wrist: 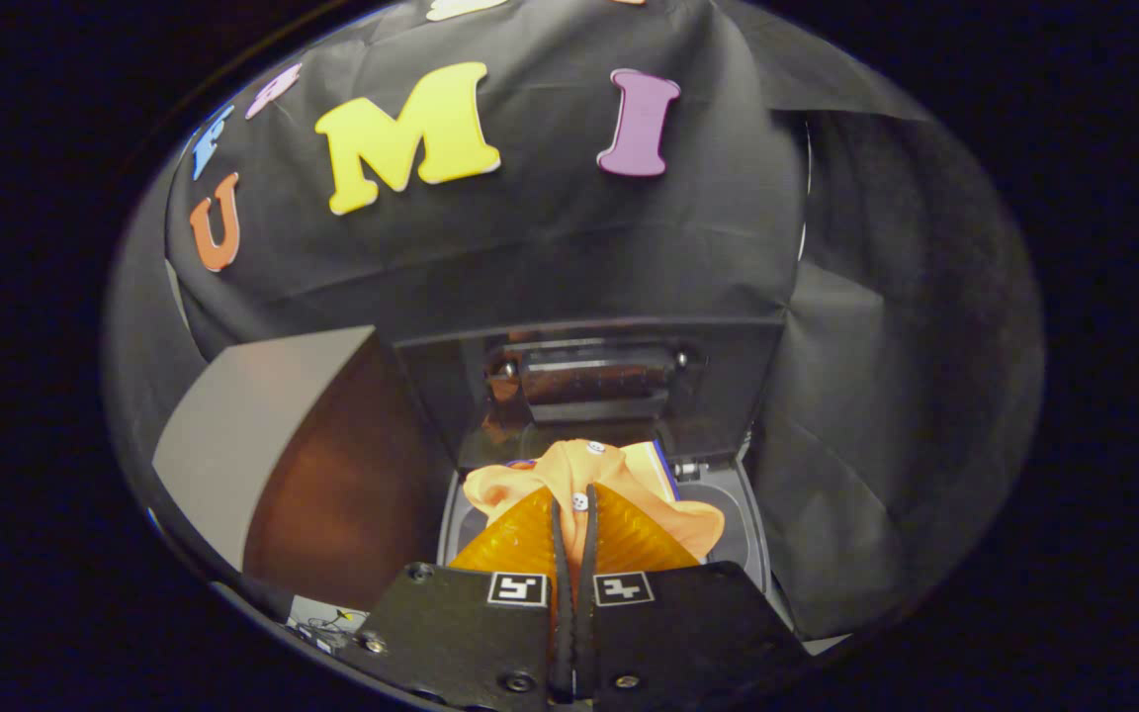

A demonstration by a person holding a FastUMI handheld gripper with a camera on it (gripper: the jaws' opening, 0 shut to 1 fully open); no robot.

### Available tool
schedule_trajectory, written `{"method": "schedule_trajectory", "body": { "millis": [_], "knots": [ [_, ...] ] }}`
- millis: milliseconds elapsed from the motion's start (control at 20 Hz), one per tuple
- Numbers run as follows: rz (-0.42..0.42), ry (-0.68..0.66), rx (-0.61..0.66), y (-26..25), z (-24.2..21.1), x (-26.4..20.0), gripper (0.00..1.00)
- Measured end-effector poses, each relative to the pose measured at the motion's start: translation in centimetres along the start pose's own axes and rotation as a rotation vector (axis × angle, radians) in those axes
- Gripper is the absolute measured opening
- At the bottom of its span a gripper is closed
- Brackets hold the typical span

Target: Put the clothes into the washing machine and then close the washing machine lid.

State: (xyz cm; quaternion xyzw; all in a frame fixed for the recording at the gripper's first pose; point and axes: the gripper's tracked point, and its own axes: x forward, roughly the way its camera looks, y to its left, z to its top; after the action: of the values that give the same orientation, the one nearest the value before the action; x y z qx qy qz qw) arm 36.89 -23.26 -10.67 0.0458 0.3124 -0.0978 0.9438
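Note:
My gripper is shut on an orange garment with white buttons; the cloth is pinched between both fingers and bunches out just ahead of them. The garment hangs over the round grey opening of the washing machine, which lies right below and beyond the fingers. The machine's dark lid stands raised upright behind the opening, its glossy inner face reflecting the cloth. A bit of blue and white fabric shows at the garment's right side.
A grey and brown box-like panel stands to the left of the machine. Black cloth walls close in behind and to the right. Some small cables lie low on the left by the gripper body.

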Motion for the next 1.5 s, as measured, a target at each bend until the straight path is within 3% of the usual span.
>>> {"method": "schedule_trajectory", "body": {
  "millis": [650,950,1400,1500],
  "knots": [
    [-0.129,0.213,0.002,-3.1,-9.0,11.4,0.04],
    [-0.153,0.315,0.054,-3.3,-11.4,12.6,0.05],
    [-0.122,0.339,0.043,-3.2,-11.4,13.0,0.05],
    [-0.086,0.395,0.057,-2.7,-12.5,12.9,0.07]
  ]
}}
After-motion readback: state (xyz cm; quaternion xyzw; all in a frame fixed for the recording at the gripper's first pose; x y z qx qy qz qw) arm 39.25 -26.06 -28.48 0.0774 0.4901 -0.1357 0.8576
